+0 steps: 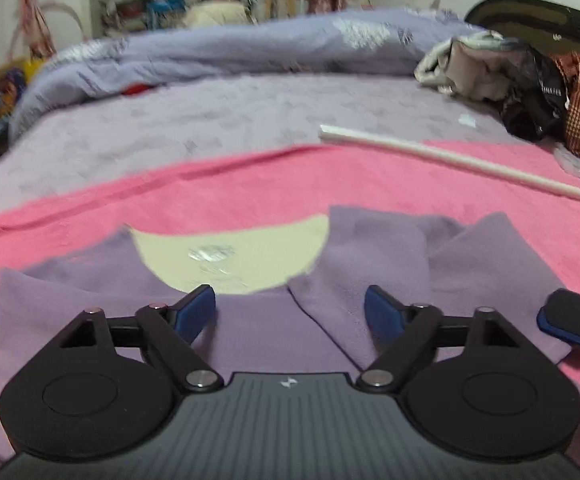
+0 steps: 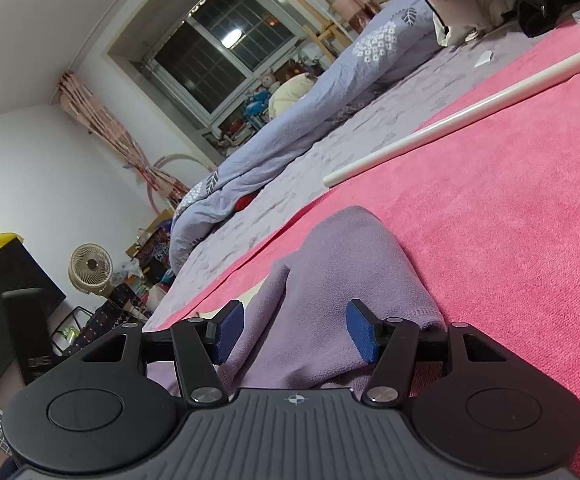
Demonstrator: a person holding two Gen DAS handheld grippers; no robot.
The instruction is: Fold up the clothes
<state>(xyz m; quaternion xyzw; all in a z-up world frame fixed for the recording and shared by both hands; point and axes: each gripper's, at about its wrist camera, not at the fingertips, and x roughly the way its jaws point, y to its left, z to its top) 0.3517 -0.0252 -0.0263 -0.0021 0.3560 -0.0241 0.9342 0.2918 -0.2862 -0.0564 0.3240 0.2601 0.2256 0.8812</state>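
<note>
The left tool (image 1: 290, 312) is held with its jaws apart over the purple garment (image 1: 250, 320), nothing clamped between them. The garment is laid flat on the pink blanket (image 1: 370, 184) covering the bed, cream lining exposed at the neck. The right tool (image 2: 296, 332) is positioned with jaws apart around a raised fold of the garment, pads not pressing. A white rod (image 1: 450, 162) is seen lying farther right.

I am seeing a purple shirt (image 1: 250, 320) with a cream inside, lying on a pink blanket (image 1: 370, 184). The rod (image 1: 450, 160) is white. The quilt (image 2: 330, 80) is showing leaf prints.
</note>
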